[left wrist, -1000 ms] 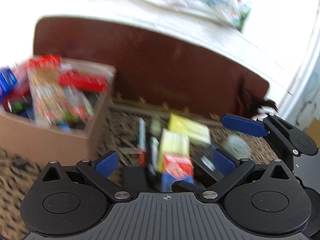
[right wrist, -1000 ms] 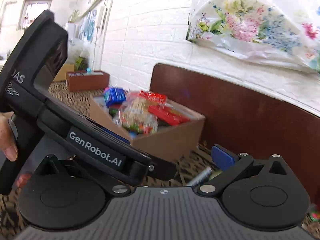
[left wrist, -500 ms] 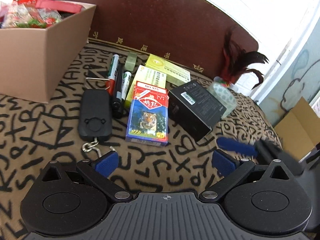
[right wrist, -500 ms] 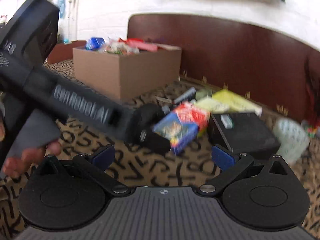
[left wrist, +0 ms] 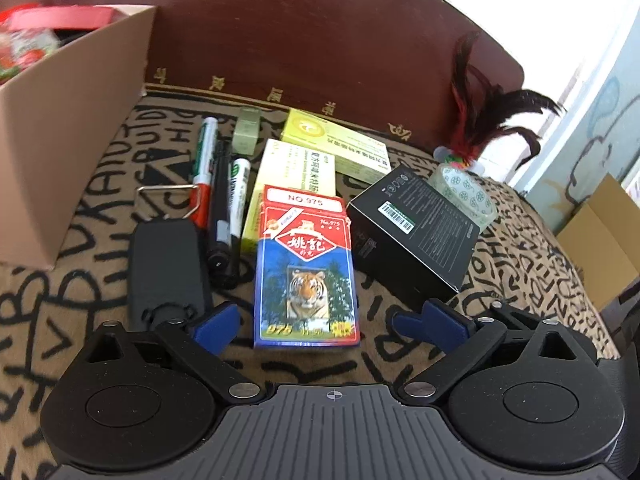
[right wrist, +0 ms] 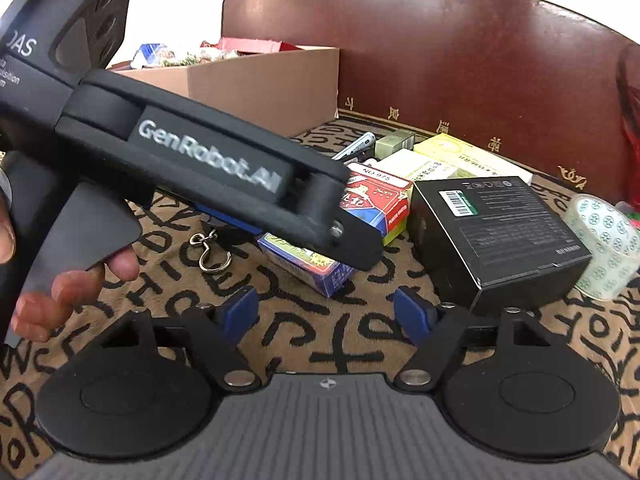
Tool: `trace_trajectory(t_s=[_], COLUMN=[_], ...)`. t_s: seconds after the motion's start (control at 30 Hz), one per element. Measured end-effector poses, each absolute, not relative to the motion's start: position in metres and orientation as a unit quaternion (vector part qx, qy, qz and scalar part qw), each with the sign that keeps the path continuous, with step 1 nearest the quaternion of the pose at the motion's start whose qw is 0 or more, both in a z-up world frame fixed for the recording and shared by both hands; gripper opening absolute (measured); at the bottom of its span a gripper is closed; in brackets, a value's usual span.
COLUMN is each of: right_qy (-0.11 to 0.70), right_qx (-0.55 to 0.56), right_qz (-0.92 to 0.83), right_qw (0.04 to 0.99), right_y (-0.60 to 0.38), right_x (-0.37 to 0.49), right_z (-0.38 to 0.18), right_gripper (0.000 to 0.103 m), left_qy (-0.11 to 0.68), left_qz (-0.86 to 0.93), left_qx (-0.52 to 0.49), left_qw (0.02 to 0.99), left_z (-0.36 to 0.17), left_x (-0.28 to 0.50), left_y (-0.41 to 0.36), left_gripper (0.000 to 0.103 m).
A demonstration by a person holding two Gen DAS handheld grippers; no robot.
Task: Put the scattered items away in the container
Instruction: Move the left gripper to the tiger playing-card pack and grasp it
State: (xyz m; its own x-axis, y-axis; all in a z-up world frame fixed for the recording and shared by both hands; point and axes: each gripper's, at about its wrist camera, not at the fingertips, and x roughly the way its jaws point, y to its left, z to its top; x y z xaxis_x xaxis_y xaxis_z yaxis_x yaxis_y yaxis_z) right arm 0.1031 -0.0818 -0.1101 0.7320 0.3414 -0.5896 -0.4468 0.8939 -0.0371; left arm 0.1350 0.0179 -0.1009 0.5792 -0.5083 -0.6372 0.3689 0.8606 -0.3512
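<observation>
Since half-second-ago frame, our left gripper [left wrist: 316, 326] has closed in, jaws wide, straddling near end of tiger card box [left wrist: 306, 268]; our right gripper [right wrist: 326, 314] spread, empty; cardboard box [left wrist: 68, 152] left.

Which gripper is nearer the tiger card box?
Left. The left gripper has its open jaws straddling the near end of the tiger card box. The right gripper, also open, hangs short of it, with bare cloth between.

Blk box [left wrist: 416, 226], tiger-print card pack [left wrist: 306, 276]
</observation>
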Motion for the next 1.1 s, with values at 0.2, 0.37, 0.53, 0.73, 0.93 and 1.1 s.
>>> trace_trajectory(t_s=[0.2,0.37,0.53,0.73,0.93,1.1], right_qy=[0.304,0.312,0.318,0.332,0.345,0.342], right_qx=[-0.101,-0.092,-0.079,-0.057,-0.062,-0.092], right_qz=[0.224,0.227,0.257,0.285,0.319,0.288], right_qw=[0.920,0.918,0.909,0.897,0.881,0.890], right_y=[-0.074,-0.075,-0.077,-0.080,-0.090,-0.102], right_x=[0.116,0.124,0.118,0.101,0.069,0.056], right_z=[-0.114,-0.117,-0.113,-0.107,-0.103,-0.105], right_gripper=[0.070,0.067,0.043,0.043,0.056,0.067], left_qy=[0.391,0.392,0.403,0.411,0.415,0.422], left_qz=[-0.256,-0.264,-0.264,-0.267,-0.271,-0.256], left_qx=[-0.078,-0.078,-0.091,-0.089,-0.103,-0.112], left_qw=[0.881,0.878,0.872,0.867,0.862,0.863], left_z=[-0.110,-0.112,-0.112,-0.109,-0.105,-0.107], left_x=[0.149,0.153,0.150,0.127,0.084,0.077], left_y=[0.012,0.014,0.018,0.017,0.023,0.033], left_gripper=[0.097,0.086,0.076,0.070,0.087,0.089])
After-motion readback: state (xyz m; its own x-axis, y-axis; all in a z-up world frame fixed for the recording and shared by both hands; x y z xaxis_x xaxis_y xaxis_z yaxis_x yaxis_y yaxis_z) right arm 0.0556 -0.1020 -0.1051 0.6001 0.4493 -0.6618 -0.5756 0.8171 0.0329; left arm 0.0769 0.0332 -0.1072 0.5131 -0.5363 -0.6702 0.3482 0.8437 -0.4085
